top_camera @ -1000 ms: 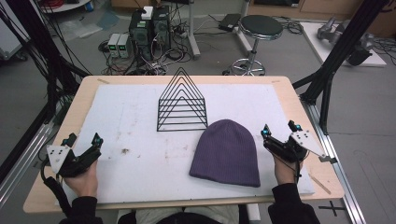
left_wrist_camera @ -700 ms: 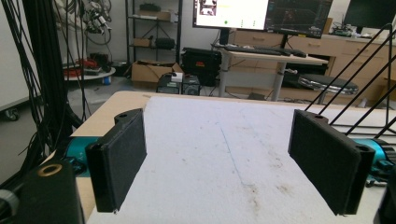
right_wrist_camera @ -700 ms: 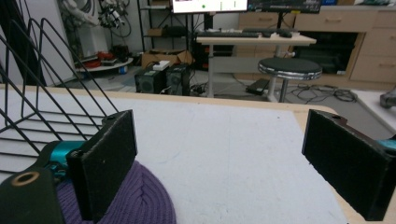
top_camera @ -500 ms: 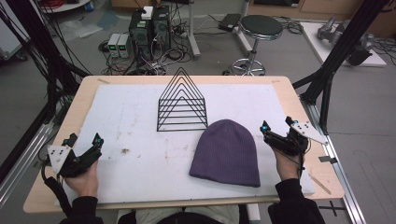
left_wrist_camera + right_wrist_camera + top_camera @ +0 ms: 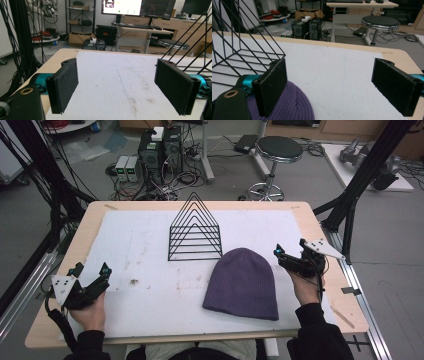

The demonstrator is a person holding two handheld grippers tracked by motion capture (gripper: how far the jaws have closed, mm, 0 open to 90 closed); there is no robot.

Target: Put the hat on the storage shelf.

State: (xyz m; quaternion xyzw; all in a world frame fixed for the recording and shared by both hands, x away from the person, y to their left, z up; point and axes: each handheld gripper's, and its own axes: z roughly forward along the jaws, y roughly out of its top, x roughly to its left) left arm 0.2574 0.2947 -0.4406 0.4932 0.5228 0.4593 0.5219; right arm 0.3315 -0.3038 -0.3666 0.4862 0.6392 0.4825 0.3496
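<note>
A purple knit beanie (image 5: 245, 282) lies flat on the white mat (image 5: 145, 245), right of centre. Behind it stands a black wire rack (image 5: 195, 230) with a triangular profile. My right gripper (image 5: 290, 249) hovers open just off the beanie's right edge; in the right gripper view its left jaw stands over the beanie (image 5: 292, 105), with the rack (image 5: 242, 50) to the left and nothing between the jaws (image 5: 333, 85). My left gripper (image 5: 91, 268) rests open at the front left of the mat, over bare, stained mat (image 5: 118, 90), far from the beanie.
The mat covers a wooden table (image 5: 320, 235) edged by black frame struts (image 5: 360, 185). A stool (image 5: 277, 150) and computer boxes (image 5: 160, 150) sit on the floor beyond the far edge. Bare mat lies between the left gripper and the beanie.
My right gripper has moved left and slightly forward, closing in on the beanie's right edge. The left gripper and the beanie have stayed put.
</note>
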